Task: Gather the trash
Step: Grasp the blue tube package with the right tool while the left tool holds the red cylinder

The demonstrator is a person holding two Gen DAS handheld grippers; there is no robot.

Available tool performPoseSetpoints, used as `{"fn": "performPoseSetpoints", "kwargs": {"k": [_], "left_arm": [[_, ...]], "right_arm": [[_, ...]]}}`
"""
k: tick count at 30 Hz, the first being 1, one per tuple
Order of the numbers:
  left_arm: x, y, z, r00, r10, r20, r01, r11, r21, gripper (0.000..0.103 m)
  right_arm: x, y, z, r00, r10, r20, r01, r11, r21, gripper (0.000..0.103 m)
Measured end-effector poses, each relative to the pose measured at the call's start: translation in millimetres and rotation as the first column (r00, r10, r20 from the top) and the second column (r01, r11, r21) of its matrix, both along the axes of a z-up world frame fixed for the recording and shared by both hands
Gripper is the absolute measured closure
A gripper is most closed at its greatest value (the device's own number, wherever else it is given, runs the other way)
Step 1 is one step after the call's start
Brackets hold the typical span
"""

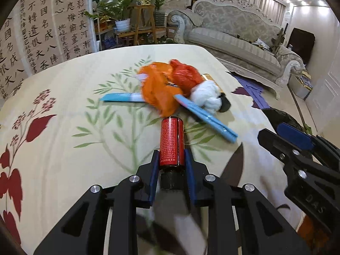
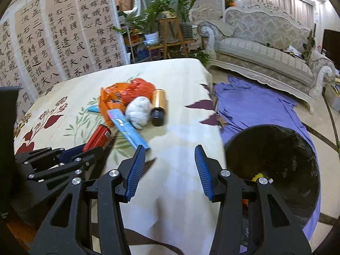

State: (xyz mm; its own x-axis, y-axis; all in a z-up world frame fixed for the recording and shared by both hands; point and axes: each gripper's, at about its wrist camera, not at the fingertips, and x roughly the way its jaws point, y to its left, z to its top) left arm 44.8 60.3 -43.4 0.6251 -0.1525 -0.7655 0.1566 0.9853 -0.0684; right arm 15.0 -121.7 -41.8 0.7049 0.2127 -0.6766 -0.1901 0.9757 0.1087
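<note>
Currently listed, item 1: left gripper (image 1: 171,165), black frame with blue pads, clamped on a small red cylindrical bottle with a black cap (image 1: 171,143); the cap end sits between the fingers and the base points toward the trash pile. From the right wrist view the same bottle (image 2: 98,136) is held low above the table.

Item 2: right gripper (image 2: 170,165), fingers spread apart with nothing between them, over the table's near right part, just beside the bin.

Item 3: table covered with a cream cloth printed with green leaves and red flowers (image 1: 63,110).

Item 4: trash pile on the cloth, comprising 1 crumpled orange plastic bag (image 2: 114,99), 1 red plastic bag (image 2: 141,86) touching it, 1 white crumpled paper wad (image 2: 138,111), 1 gold bottle with a black cap (image 2: 158,106) lying on its side just beside the wad, and 2 light-blue flat wrappers (image 1: 207,118) (image 1: 121,97), both partly under the orange bag.

Item 5: round black-lined trash bin (image 2: 276,148) on the floor at the table's right edge. Contents: a small yellow item (image 2: 257,177) near the bottom; other contents cannot be made out.

Item 6: purple cloth (image 2: 255,106) spread on the floor under and behind the bin.
</note>
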Motion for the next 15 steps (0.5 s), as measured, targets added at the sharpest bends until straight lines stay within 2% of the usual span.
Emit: {"fn": "performPoseSetpoints", "kwargs": {"k": [5, 15], "left_arm": [[-1.5, 22.9, 3.1, 0.998, 0.053, 0.024, -0.053, 0.998, 0.029, 0.078], [6.4, 65.9, -2.0, 0.990, 0.137, 0.017, -0.138, 0.990, 0.033, 0.078]], "right_arm": [[9.6, 18.4, -1.9, 0.999, 0.046, -0.014, -0.046, 0.999, 0.003, 0.056], [34.8, 50.4, -11.4, 0.992, 0.106, -0.067, -0.107, 0.994, -0.006, 0.056]]}}
